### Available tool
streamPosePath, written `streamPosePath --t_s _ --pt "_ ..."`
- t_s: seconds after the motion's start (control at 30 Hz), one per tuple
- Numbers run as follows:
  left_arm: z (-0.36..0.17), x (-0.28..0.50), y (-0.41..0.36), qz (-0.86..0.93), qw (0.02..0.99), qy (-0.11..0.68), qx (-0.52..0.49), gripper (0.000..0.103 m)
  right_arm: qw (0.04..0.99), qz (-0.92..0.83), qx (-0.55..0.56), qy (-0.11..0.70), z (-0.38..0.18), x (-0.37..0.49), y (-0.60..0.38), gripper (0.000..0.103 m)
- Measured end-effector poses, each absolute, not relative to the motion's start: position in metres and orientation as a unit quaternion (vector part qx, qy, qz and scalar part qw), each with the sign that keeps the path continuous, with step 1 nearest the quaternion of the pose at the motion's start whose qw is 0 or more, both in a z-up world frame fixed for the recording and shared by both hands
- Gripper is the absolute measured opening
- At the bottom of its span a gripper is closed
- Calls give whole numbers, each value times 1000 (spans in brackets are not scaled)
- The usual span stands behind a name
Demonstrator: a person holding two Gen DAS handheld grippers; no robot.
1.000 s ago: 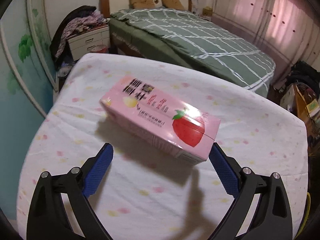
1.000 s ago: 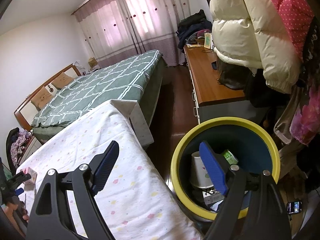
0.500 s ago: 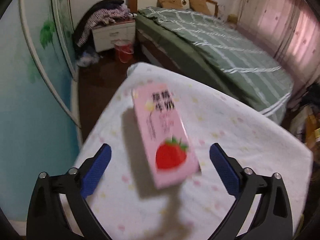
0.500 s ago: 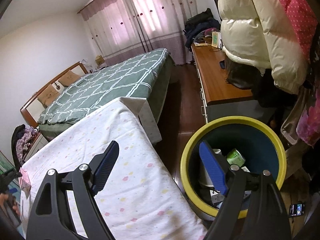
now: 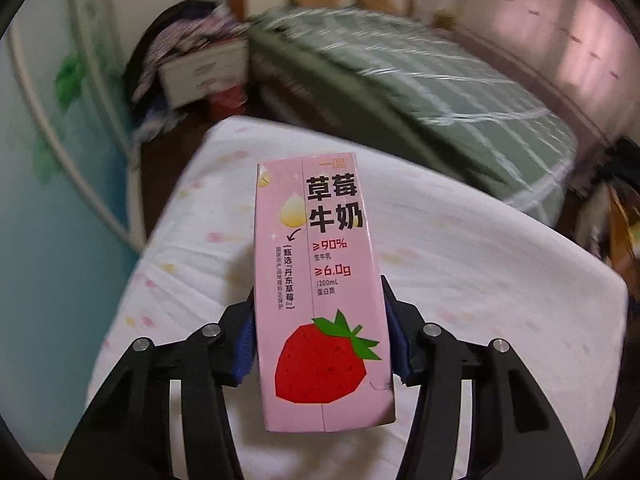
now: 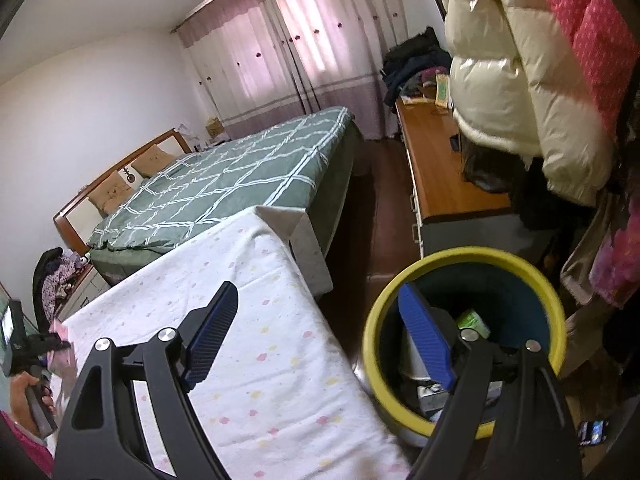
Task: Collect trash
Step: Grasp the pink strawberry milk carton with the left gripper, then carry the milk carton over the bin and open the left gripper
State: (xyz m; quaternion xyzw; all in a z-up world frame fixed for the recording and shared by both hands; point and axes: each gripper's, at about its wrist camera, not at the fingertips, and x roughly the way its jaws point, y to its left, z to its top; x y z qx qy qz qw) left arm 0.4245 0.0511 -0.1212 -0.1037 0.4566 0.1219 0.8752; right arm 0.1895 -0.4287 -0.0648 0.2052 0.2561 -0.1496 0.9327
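— Half a second back that pink strawberry milk carton (image 5: pixel 320 288) lay flat on the table between wide-spread jaws; now the left gripper (image 5: pixel 322 344) has just closed on it, blue pads pressed against both long sides near the strawberry end, and the carton looks lifted clear of the cloth.

— Which way does it point?

— Printed face up toward the camera, lettered end away from the hand; it hangs over the near part of the table (image 5: pixel 500 280), the one under the white cloth with pastel dots, toward the left edge.

— And the other hand?

— Hardly shifted; the right gripper (image 6: pixel 316 340) hangs with its jaws wide apart and nothing between them, one finger over the table's right edge, the other in front of the bin's mouth.

— The bin?

— Yellow-rimmed bin (image 6: pixel 374 356), dark blue inside, on the floor just beside the table's right edge; a pale cup and a green packet lie in it, the rest I cannot make out.

— Beyond that?

— Green checked bed (image 6: pixel 240 184) past the table's far edge; wooden dresser (image 6: pixel 444 168) along the right wall; cream puffer jacket (image 6: pixel 512 92) hanging above the bin.
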Motion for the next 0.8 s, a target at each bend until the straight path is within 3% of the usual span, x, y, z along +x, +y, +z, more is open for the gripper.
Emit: streamPosePath --t_s 0.3,0.8 --pt "-86 365 -151 -80 901 426 -4 52 925 -180 185 278 -71 126 -473 78" --pt "-111 267 -462 -317 825 455 107 52 909 -258 192 267 -67 40 -549 78"
